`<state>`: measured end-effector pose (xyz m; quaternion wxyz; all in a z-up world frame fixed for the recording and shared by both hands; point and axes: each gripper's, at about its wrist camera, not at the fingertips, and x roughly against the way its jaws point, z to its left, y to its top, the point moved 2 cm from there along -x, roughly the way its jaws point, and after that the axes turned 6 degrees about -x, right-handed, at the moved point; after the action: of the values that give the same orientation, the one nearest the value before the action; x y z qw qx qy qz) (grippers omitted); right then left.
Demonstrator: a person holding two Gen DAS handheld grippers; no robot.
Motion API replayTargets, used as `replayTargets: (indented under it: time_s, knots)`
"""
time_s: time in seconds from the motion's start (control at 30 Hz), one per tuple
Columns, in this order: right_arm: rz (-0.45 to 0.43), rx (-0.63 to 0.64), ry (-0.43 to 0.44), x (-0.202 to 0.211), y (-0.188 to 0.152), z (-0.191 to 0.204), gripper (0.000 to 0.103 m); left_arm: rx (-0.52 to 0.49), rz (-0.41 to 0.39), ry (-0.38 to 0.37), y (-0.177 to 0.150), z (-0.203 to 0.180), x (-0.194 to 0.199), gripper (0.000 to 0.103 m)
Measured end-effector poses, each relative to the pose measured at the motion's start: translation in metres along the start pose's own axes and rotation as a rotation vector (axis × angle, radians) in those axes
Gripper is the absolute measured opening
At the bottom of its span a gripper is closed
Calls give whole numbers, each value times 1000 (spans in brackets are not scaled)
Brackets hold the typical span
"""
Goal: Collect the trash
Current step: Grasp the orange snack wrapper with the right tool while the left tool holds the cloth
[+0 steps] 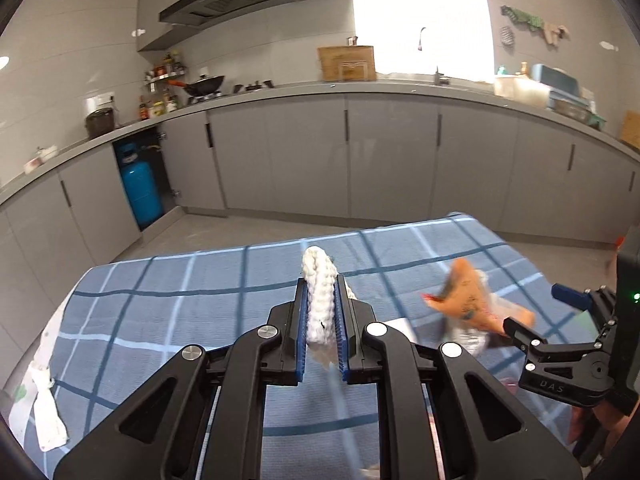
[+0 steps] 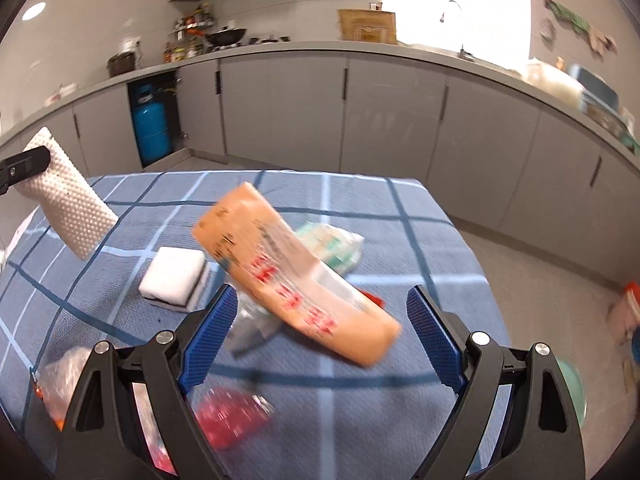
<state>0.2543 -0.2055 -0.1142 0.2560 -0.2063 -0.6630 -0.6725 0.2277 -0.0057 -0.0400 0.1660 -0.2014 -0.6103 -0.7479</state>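
My left gripper (image 1: 322,312) is shut on a white dimpled foam sheet (image 1: 319,300), held above the blue checked tablecloth (image 1: 160,300); the sheet also shows at the left of the right wrist view (image 2: 68,204). My right gripper (image 2: 320,316) is open, its blue pads wide apart. An orange snack wrapper (image 2: 288,272) sits blurred between and above the pads, not clamped; it shows in the left wrist view (image 1: 468,300) too. A white sponge block (image 2: 174,274), a green-white packet (image 2: 336,246), a red wrapper (image 2: 232,412) and a clear bag (image 2: 60,376) lie on the cloth.
A crumpled white tissue (image 1: 46,412) lies at the table's left edge. Grey kitchen cabinets (image 1: 392,156) and a counter run behind the table, with a blue gas cylinder (image 1: 142,188) in an open cupboard. A green basin (image 2: 576,388) sits on the floor at right.
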Motion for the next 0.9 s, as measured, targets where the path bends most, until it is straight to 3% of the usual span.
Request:
replayTargets:
  time_s: [0.37, 0.43, 0.47, 0.67, 0.7, 0.9]
  knots:
    - [41, 83, -4, -40, 9, 26, 84, 34, 86, 20, -26, 19, -40, 13]
    - [57, 91, 1, -45, 7, 28, 71, 35, 96, 14, -30, 19, -45, 13]
    - [74, 88, 15, -48, 6, 29, 46, 35, 99, 10, -31, 19, -46, 13]
    - [60, 81, 44, -40, 3, 29, 23, 34, 96, -2, -32, 16, -46, 13]
    - [54, 83, 52, -37, 4, 29, 3, 34, 96, -2, -32, 16, -45, 13]
    - [48, 81, 76, -28, 3, 28, 3, 20, 80, -7, -27, 11, -37, 13]
